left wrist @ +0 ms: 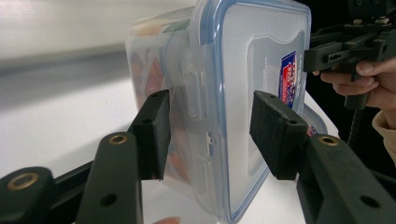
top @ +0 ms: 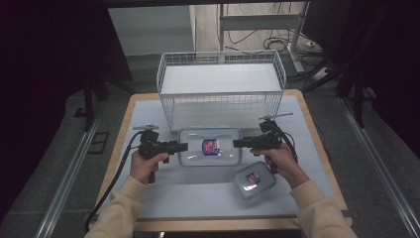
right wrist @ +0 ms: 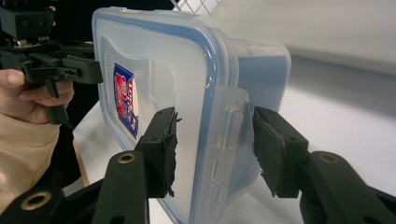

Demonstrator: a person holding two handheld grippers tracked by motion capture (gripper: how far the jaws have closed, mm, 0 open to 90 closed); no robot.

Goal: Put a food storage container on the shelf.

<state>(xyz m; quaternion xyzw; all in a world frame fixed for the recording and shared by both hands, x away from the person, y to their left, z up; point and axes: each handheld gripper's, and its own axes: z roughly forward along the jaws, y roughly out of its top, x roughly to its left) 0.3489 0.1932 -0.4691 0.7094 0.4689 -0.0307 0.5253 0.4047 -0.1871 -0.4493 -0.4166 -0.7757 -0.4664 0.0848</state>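
Observation:
A large clear plastic container (top: pixel 210 148) with a blue-rimmed lid and a red-and-blue label lies across the middle of the white table (top: pixel 148 196). My left gripper (top: pixel 184 146) holds its left end and my right gripper (top: pixel 236 143) its right end, pointing at each other. In the left gripper view my gripper (left wrist: pixel 210 135) straddles the clasp end of the container (left wrist: pixel 243 60), one pad (left wrist: pixel 156 130) on the base and the other on the lid. In the right gripper view my gripper (right wrist: pixel 215 149) clamps the opposite clasp end (right wrist: pixel 187 70) the same way.
A smaller lidded container (top: pixel 253 179) with the same label sits near the right forearm, toward the front. A white wire basket (top: pixel 221 64) stands at the back of the table, just behind the large container. Cables trail from both grippers.

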